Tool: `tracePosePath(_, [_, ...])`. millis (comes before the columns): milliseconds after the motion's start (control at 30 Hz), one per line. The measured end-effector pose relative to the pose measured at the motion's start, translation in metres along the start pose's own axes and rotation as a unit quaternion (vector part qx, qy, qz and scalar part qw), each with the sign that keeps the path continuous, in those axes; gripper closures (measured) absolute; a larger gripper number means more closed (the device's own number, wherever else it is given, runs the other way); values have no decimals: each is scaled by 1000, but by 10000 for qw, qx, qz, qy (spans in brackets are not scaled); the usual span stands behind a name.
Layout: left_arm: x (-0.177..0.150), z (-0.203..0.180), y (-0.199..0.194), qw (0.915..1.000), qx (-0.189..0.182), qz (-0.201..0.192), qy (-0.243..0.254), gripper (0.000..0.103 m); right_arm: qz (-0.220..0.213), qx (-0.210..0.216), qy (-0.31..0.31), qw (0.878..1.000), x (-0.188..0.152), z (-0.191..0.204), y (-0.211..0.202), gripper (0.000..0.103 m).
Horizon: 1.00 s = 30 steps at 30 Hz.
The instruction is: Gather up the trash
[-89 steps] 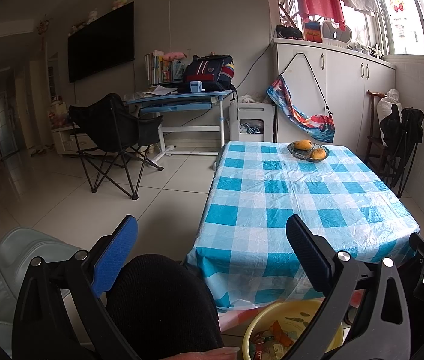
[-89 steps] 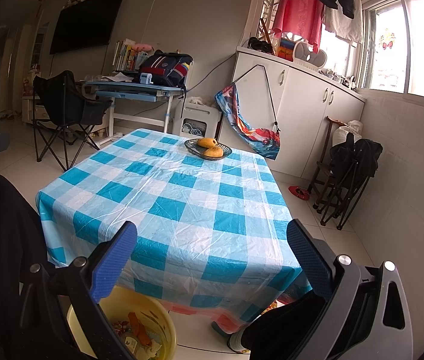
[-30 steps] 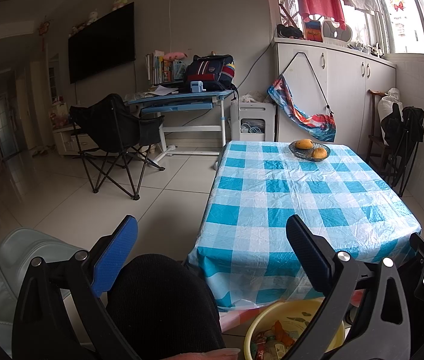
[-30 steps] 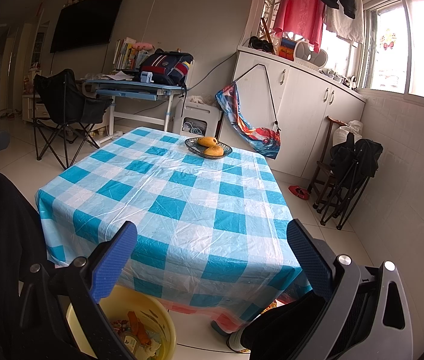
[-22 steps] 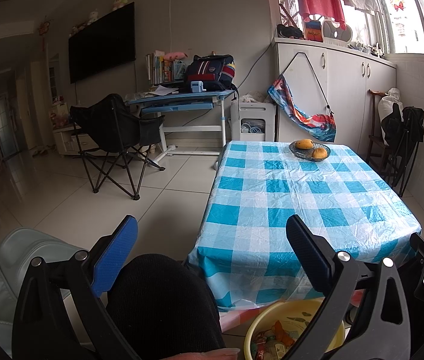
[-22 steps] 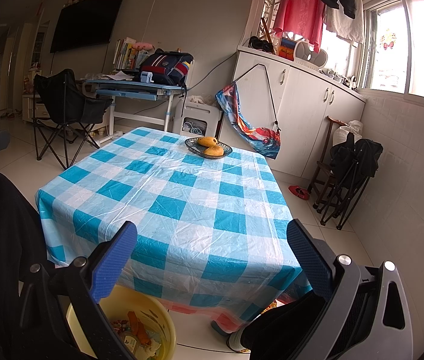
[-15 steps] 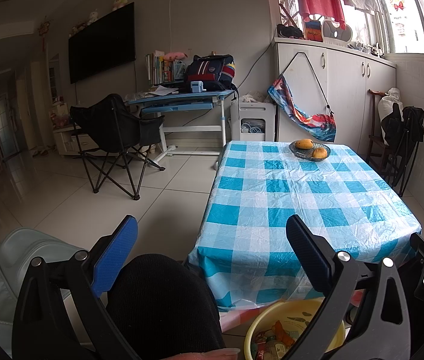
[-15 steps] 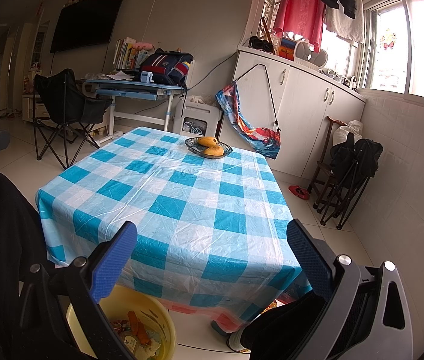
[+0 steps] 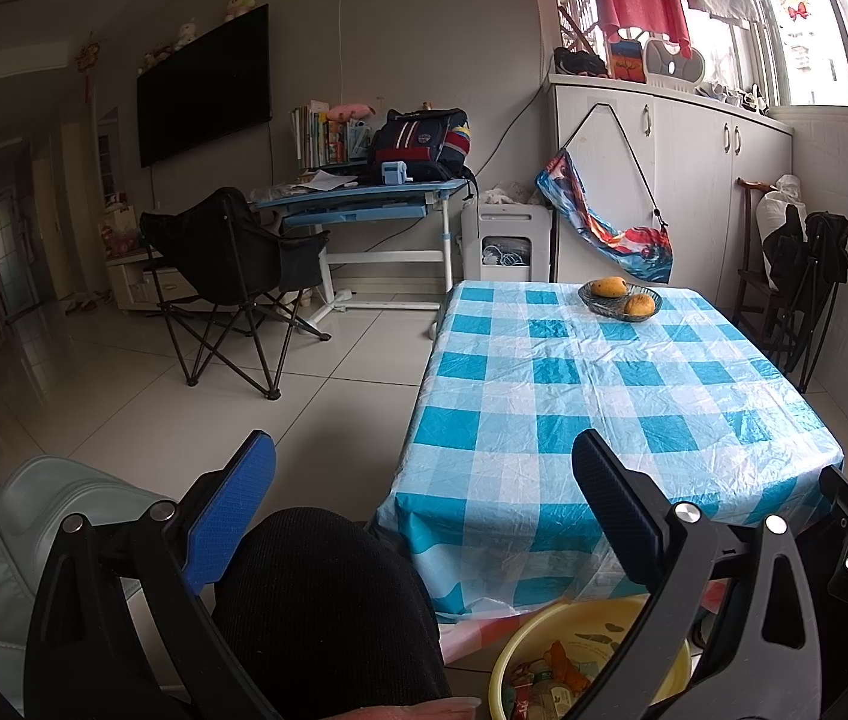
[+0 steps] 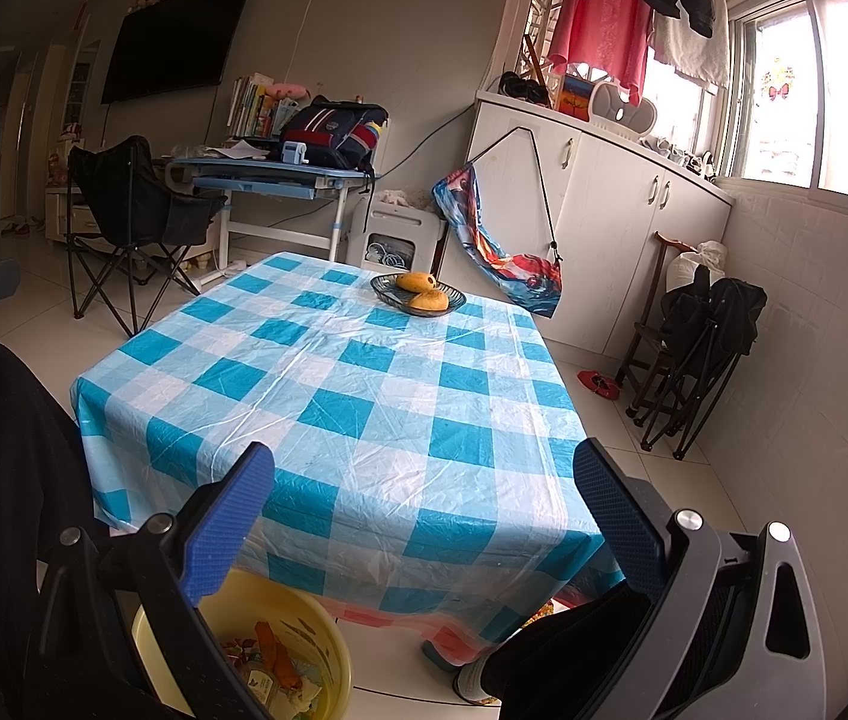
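A yellow basin (image 9: 589, 657) with several pieces of trash in it stands on the floor under the near edge of the table; it also shows in the right wrist view (image 10: 280, 654). My left gripper (image 9: 424, 480) is open and empty, held above a black-clothed knee (image 9: 328, 606) and the basin. My right gripper (image 10: 424, 486) is open and empty, held over the near edge of the table with the blue-and-white checked cloth (image 10: 364, 372). No loose trash shows on the cloth.
A glass dish with two mangoes (image 10: 418, 294) sits at the table's far end. A black folding chair (image 9: 226, 276) and a blue desk (image 9: 364, 204) stand beyond on the left. White cabinets (image 10: 616, 198) and folded chairs (image 10: 700, 348) line the right wall.
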<state>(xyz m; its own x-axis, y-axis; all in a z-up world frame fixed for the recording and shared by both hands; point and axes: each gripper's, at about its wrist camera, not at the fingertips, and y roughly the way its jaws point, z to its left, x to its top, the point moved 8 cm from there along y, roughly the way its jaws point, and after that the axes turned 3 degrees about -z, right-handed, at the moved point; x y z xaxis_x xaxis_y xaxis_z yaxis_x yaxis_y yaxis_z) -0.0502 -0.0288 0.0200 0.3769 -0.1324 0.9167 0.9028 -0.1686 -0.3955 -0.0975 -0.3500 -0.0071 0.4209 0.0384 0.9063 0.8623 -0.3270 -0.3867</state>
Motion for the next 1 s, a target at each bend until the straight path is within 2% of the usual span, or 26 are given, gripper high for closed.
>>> tracePosePath(200, [0, 0, 0, 10000, -31, 5, -30, 7, 13, -5, -19, 10000, 0, 1, 0, 7])
tracePosePath(400, [-4, 10, -3, 9984, -448, -74, -323, 7, 70, -37, 70, 9999, -4, -8, -2, 7])
tracePosePath(500, [-9, 14, -3, 9990, -338, 51, -299, 7, 346, 21, 123, 9993, -5, -10, -4, 7])
tracePosePath(633, [-15, 10, -5, 9989, -221, 403, -108, 7, 689, 300, 300, 9967, -1, -2, -11, 7])
tracePosePath(767, [-16, 8, -11, 9983, -75, 575, 76, 7, 715, 485, 254, 9959, 12, 6, -30, 7])
tracePosePath(1000, [-19, 16, -10, 9965, 104, 826, 54, 7, 763, 617, 141, 9951, 18, 13, -46, 7])
